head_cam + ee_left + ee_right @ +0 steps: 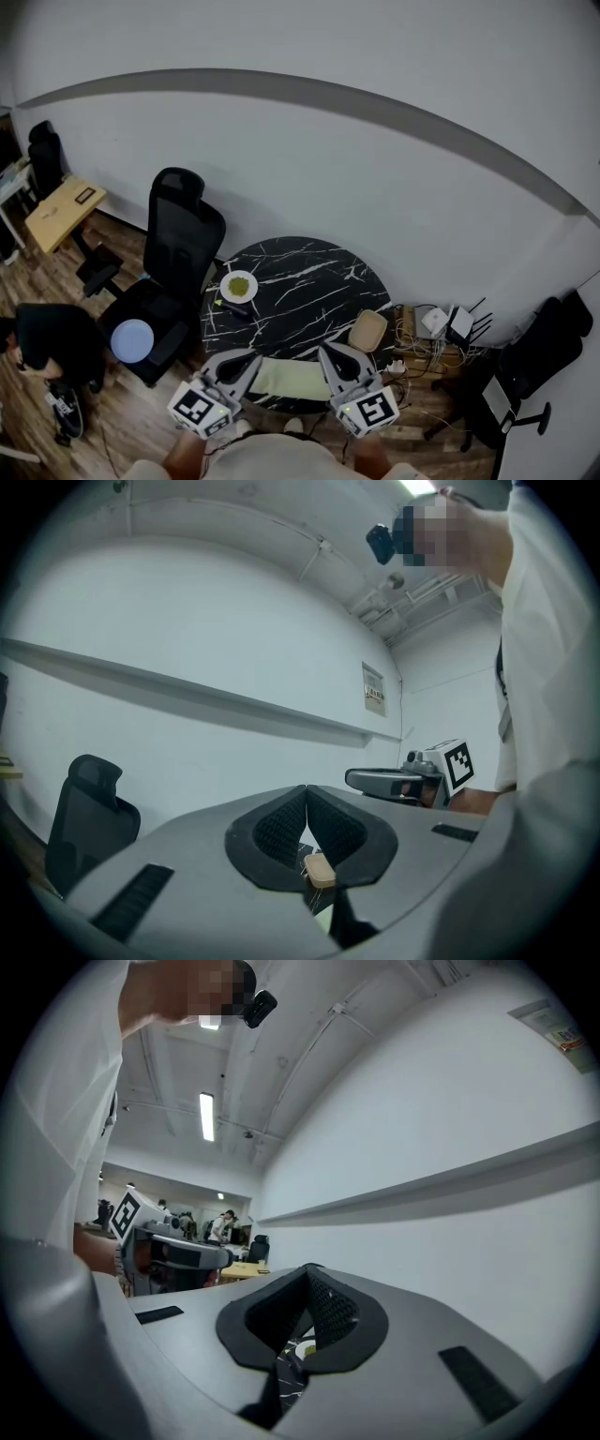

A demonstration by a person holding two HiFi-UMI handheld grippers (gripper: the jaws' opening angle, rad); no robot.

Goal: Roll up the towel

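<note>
round black marble table [309, 281], pale towel [289, 380] at near edge, white plate [239, 286] left, perhaps a tan tray [367, 330] right

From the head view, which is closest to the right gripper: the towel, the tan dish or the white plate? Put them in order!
1. Towel, right beside the right gripper, on its left.
2. Tan dish, just beyond it, by the table's right edge.
3. White plate, far across the table, on the left.
</note>
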